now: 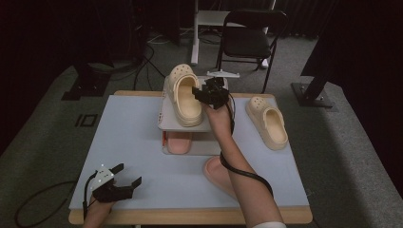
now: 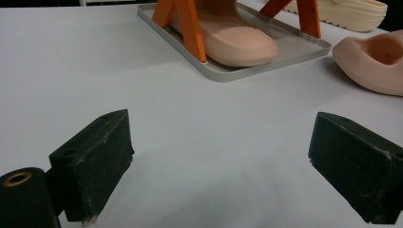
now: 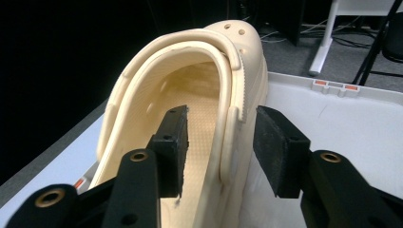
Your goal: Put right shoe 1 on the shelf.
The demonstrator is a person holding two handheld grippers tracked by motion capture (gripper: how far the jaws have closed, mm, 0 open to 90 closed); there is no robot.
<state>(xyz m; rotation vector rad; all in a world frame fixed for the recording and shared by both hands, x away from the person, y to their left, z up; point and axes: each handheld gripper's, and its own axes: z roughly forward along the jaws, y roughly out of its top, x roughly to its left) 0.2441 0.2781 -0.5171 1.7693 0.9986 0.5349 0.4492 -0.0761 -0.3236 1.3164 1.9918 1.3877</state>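
The right gripper [image 1: 203, 94] hung over the top shelf [image 1: 209, 124] of a small two-tier rack at the far middle of the table, its jaws parted on either side of the cream clog's [image 1: 183, 99] side wall. In the right gripper view one pad [image 3: 175, 142] sat inside the shoe and the other outside it, with daylight between each pad and the wall, so the clog [image 3: 190, 123] was let go, not pinched. It stood upright on the grey shelf [image 3: 342, 123], toe pointing away from the person.

The left gripper [image 1: 116, 183] rested near the front left corner, jaws spread wide with nothing between them, over the bare pale tabletop [image 2: 190, 142].

Below the top shelf, a pink slipper [image 1: 179, 141] lay on the rack's bottom tray [image 2: 294, 47], between orange legs [image 2: 190, 28]. A second pink slipper [image 1: 216, 173] lay on the table in front of the rack, partly under the person's right forearm. A second cream clog [image 1: 267, 122] lay on the table right of the rack, well apart from it.

The table [image 1: 142, 142] had a pale blue-grey top with a wooden edge. It stood on grey carpet [image 1: 47, 123]. Behind it were a black folding chair [image 1: 251, 38], a white post, dark stands and loose cables against a black backdrop.
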